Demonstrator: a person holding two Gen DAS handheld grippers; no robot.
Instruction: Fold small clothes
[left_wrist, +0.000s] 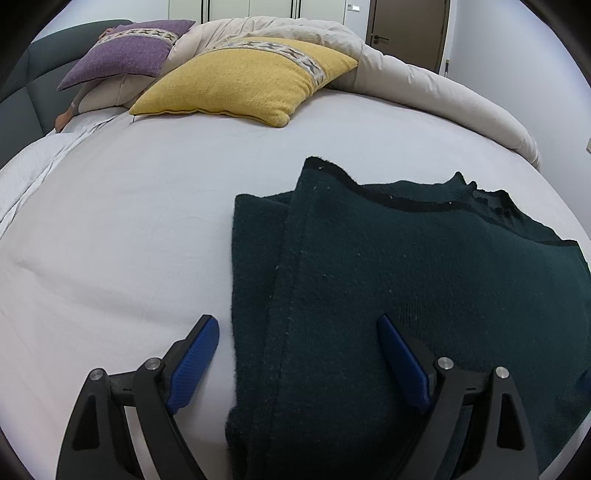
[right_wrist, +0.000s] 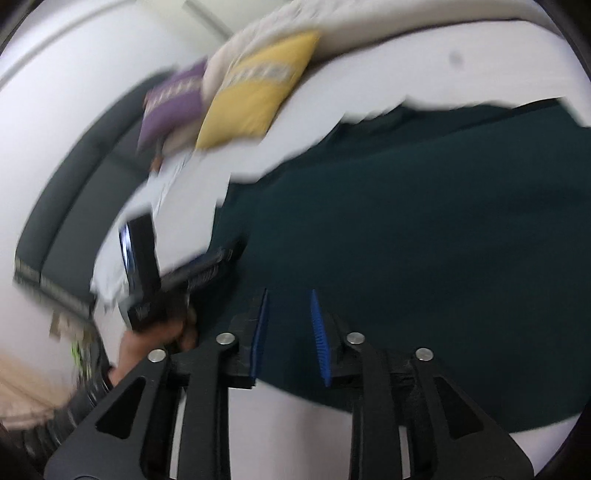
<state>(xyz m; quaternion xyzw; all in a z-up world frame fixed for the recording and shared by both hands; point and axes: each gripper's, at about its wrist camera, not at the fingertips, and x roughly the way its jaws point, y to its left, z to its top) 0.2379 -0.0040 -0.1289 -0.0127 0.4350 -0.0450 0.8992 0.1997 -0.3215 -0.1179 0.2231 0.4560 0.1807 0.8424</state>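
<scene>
A dark green knitted garment (left_wrist: 406, 280) lies on the white bed sheet (left_wrist: 122, 229), with its left side folded over the middle. My left gripper (left_wrist: 299, 325) is open and empty; its jaws straddle the garment's left edge near the front. In the blurred right wrist view the same garment (right_wrist: 406, 229) fills the right side. My right gripper (right_wrist: 288, 299) is open with a narrow gap and empty, above the garment's near edge. The left gripper (right_wrist: 207, 266) and the hand holding it show at the left of that view.
A yellow pillow (left_wrist: 243, 77) and a purple pillow (left_wrist: 129, 51) lie at the head of the bed. A beige duvet (left_wrist: 424, 81) is bunched along the far right. A dark headboard (left_wrist: 18, 92) stands at left and a door (left_wrist: 410, 29) behind.
</scene>
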